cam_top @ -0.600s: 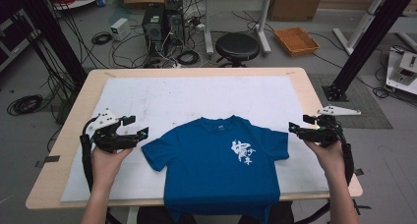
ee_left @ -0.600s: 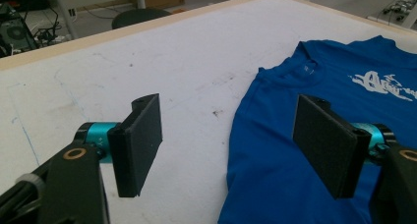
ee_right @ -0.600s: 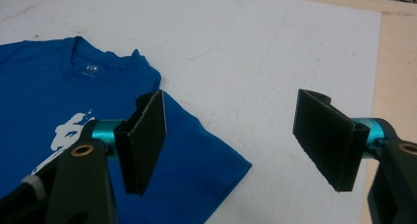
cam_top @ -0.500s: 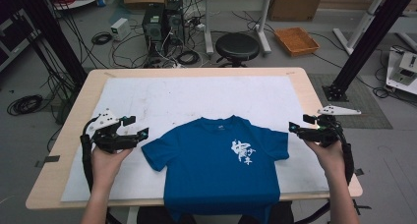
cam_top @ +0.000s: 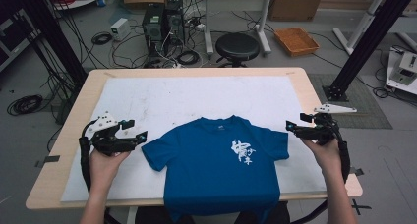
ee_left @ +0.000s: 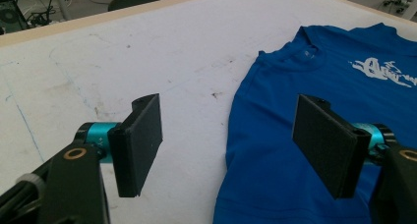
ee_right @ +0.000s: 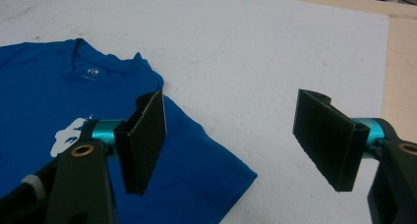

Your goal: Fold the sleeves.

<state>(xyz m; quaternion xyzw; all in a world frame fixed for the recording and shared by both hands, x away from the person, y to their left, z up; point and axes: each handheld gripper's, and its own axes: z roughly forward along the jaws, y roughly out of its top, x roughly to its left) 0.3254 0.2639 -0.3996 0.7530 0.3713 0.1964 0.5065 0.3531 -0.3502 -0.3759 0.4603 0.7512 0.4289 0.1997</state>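
- Lying flat on the white sheet (cam_top: 196, 94) that covers the worktop (cam_top: 314, 94), the blue T-shirt (cam_top: 216, 170) sits at the near edge, collar pointing away from the person, its hem hanging slightly over the front.
- A white printed design (cam_top: 244, 152) marks the chest, toward the person's right.
- The left tool (cam_top: 132, 134) hovers just beside the shirt's left sleeve, jaws wide apart with nothing between them; in the left gripper view (ee_left: 228, 145) the sleeve edge runs under the gap between the two black pads.
- The right tool (cam_top: 298, 126) hangs just beside the right sleeve, jaws likewise spread and empty; in the right gripper view (ee_right: 228, 145) the sleeve corner lies below the left pad, bare white sheet under the rest of the gap.
- Neither tool touches the cloth.
- Beyond the worktop stand a black stool (cam_top: 237, 46), computer towers (cam_top: 162, 20) among cables, and an orange tray (cam_top: 296, 41) on the floor.
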